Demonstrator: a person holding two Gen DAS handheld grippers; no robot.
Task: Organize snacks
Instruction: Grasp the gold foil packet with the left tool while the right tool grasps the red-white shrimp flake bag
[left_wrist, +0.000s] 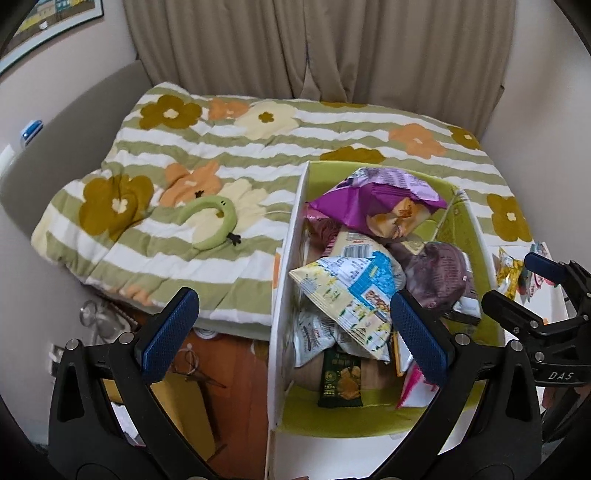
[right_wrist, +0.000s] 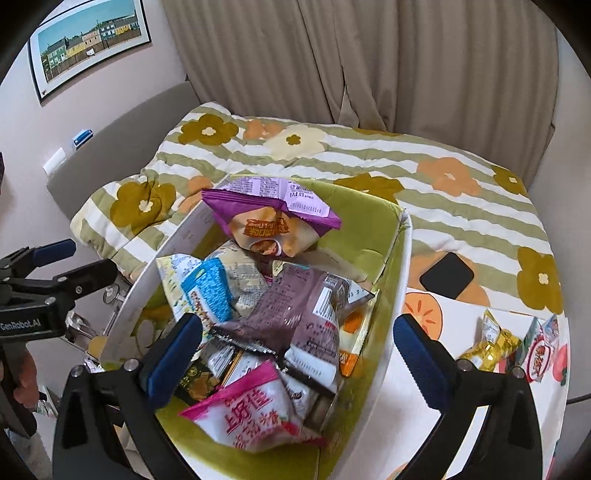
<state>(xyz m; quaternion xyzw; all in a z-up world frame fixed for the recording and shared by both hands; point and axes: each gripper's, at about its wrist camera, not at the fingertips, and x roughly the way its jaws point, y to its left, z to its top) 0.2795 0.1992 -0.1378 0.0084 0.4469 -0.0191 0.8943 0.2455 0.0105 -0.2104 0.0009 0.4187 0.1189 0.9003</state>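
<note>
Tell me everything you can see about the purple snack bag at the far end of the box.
The purple snack bag is a puffed, glossy foil-like packet with crimped ends. One end is purple; its middle shows an orange-and-cream food picture; a lilac panel carries small print. It appears sealed and lies tilted on top of the snack pile at the far end of the box, resting on other packets. Neither gripper touches it.

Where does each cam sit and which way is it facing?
Left wrist: on the left gripper, angled down at the snack box and quilt; own open fingers and the right gripper show.
Right wrist: on the right gripper, above the box; left gripper shows.
Shared: box, purple bag, quilt, curtain.
</note>
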